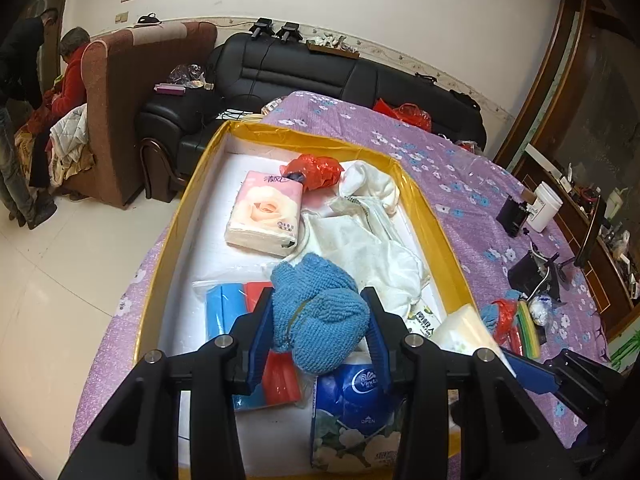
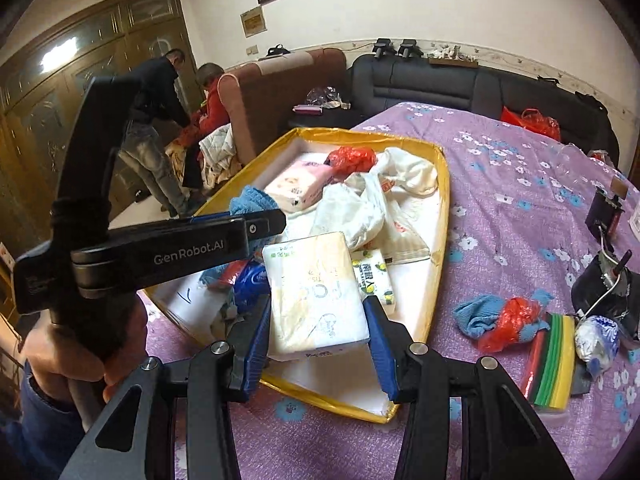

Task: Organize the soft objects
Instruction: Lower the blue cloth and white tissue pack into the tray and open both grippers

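A yellow-rimmed white box (image 1: 434,216) (image 2: 442,196) lies on the purple flowered tablecloth. My left gripper (image 1: 320,316) is shut on a blue knitted cloth (image 1: 320,312) and holds it over the box. My right gripper (image 2: 316,328) is shut on a white tissue pack (image 2: 316,296) above the box's near end. The box holds a pink tissue pack (image 1: 262,214), a red plastic bag (image 1: 316,170), white cloths (image 1: 368,224), a blue Vinda tissue pack (image 1: 356,408) and a bag of blue and red rolls (image 1: 228,308). The left gripper body (image 2: 168,248) crosses the right wrist view.
On the cloth right of the box lie a blue cloth with a red bag (image 2: 504,320), a striped coloured pack (image 2: 554,364), a blue-white bundle (image 2: 596,340) and black devices (image 2: 608,284). A white cup (image 1: 544,208) stands further back. Sofas and two people are behind.
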`<state>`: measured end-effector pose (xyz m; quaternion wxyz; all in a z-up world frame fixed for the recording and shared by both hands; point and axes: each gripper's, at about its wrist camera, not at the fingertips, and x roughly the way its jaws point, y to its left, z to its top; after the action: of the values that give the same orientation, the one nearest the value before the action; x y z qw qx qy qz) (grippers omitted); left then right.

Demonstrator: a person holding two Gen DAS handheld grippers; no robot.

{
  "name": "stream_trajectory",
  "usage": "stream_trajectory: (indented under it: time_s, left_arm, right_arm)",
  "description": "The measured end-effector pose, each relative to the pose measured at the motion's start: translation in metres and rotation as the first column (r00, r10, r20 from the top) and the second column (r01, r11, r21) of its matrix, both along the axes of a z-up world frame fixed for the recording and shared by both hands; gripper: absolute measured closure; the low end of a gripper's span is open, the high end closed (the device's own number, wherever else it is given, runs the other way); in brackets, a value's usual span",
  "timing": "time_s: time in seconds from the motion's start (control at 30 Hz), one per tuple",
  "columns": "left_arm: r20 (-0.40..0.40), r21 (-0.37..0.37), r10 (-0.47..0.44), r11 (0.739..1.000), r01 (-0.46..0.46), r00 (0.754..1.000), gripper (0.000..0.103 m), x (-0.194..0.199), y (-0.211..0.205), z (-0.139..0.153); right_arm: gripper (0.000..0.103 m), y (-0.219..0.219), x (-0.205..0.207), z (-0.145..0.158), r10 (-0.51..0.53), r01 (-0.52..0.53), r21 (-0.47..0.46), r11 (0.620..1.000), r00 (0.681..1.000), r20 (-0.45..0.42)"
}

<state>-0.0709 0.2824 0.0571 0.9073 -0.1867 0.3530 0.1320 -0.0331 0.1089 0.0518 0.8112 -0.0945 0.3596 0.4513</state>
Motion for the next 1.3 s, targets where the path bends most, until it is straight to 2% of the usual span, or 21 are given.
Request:
stream_trajectory:
  time_s: [0.13, 0.27, 0.53, 0.87, 1.1, 1.3]
  left_arm:
    - [0.008, -0.001, 0.006, 1.000, -0.006, 1.000, 0.059, -0.001, 0.001, 0.001]
    - [0.028, -0.002, 0.012, 1.000, -0.012, 1.000, 0.043, -0.005, 0.001, 0.005]
    - [0.047, 0.005, 0.005, 1.000, -0.005, 0.999, 0.041, -0.010, -0.004, 0.014]
    - [0.069, 0.015, -0.006, 1.000, 0.005, 0.998, 0.039, -0.019, -0.017, 0.027]
    - [0.070, 0.027, -0.028, 0.999, 0.026, 0.997, 0.038, -0.018, -0.032, 0.033]
    - [0.066, 0.056, -0.069, 0.996, 0.065, 0.995, 0.038, -0.012, -0.054, 0.040]
  right_arm:
    - [0.052, 0.004, 0.001, -0.007, -0.004, 0.004, -0.025, 1.000, 1.000, 0.028]
    - [0.051, 0.004, 0.002, -0.007, -0.009, 0.010, -0.027, 1.000, 0.999, 0.045]
    - [0.041, -0.005, 0.000, 0.000, -0.013, 0.012, 0.003, 1.000, 0.999, 0.038]
    - [0.041, -0.036, -0.003, 0.021, -0.036, 0.033, 0.084, 0.996, 0.999, 0.033]
    - [0.038, -0.078, 0.009, 0.040, -0.092, 0.088, 0.162, 0.983, 0.996, 0.017]
    - [0.034, -0.124, 0.033, 0.047, -0.199, 0.193, 0.215, 0.957, 0.980, 0.002]
